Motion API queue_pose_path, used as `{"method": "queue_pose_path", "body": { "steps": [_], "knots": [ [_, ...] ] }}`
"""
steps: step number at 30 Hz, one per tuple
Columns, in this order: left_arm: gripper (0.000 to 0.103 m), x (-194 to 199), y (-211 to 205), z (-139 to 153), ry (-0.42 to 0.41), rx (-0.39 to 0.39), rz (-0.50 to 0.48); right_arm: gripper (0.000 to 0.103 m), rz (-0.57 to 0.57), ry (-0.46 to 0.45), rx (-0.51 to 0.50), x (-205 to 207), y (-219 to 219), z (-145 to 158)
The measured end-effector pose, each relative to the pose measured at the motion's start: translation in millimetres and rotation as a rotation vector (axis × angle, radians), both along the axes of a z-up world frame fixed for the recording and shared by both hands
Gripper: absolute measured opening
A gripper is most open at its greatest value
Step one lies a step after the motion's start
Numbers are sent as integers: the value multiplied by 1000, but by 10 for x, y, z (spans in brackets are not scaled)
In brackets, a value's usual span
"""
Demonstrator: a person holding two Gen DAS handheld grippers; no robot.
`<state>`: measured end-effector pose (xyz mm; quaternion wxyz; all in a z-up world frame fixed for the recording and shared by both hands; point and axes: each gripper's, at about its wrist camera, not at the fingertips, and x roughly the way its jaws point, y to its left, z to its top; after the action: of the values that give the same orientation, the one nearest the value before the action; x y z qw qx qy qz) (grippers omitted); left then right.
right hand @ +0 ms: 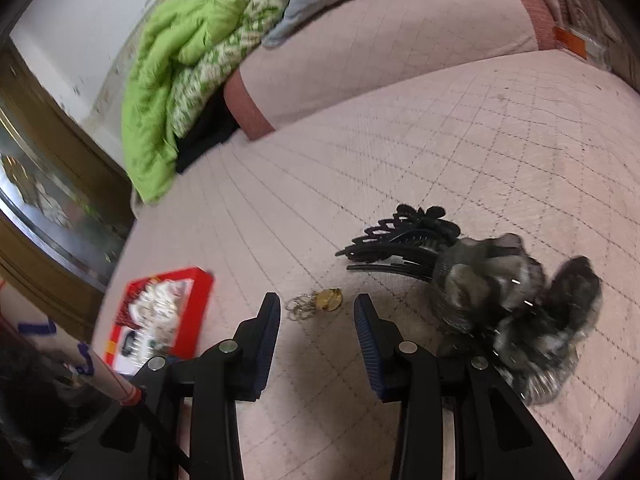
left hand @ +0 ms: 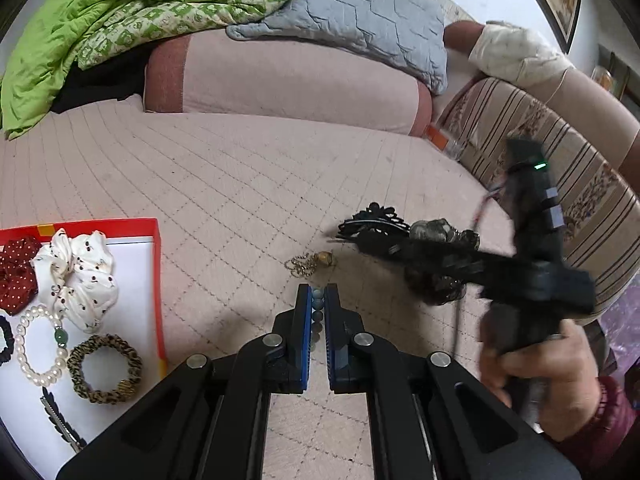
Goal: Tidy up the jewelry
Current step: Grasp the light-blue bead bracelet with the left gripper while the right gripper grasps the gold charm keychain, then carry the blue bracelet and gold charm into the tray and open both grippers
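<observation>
Left jaws around, seemingly, beads

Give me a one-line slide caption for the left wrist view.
Left gripper shut on blue-grey bead bracelet, beside red-rimmed tray.

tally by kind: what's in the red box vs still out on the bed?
In the red box, as far as the left wrist view shows:
Scrunchies: 3, white, red dotted, leopard
Pearl bracelet: 1
Hair clip: 1
On the bed:
Black claw clip: 1
Grey scrunchie: 1
Gold pendant chain: 1
In left gripper:
Bead bracelet: 1
Total: 9
</observation>
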<state>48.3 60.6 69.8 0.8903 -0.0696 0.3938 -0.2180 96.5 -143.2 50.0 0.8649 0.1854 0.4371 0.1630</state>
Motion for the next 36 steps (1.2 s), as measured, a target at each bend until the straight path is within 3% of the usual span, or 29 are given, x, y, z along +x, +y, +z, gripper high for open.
{"method": "queue_pose_path", "body": {
  "steps": [9, 14, 16, 18, 26, 33, 36],
  "knots": [
    [6, -4, 228, 4, 6, -36, -14, 42, 33, 19, -171, 264, 403, -251],
    [6, -14, 329, -4, 17, -51, -11, 41, 49, 20, -315, 327, 616, -364],
    [6, -17, 345, 6, 14, -60, -10, 35, 72, -1, -392, 303, 698, -365],
    [6, -4, 341, 9, 15, -64, -11, 17, 75, -5, -422, 293, 696, -373],
    [6, -17, 308, 12, 4, -57, -10, 15, 64, -24, -331, 200, 551, -252],
    [6, -21, 221, 45, -9, -52, -12, 15, 60, -134, -196, 21, 470, 147],
    [6, -54, 206, 97, -24, -52, -13, 15, 57, -190, -182, -74, 522, 298]
  ]
}}
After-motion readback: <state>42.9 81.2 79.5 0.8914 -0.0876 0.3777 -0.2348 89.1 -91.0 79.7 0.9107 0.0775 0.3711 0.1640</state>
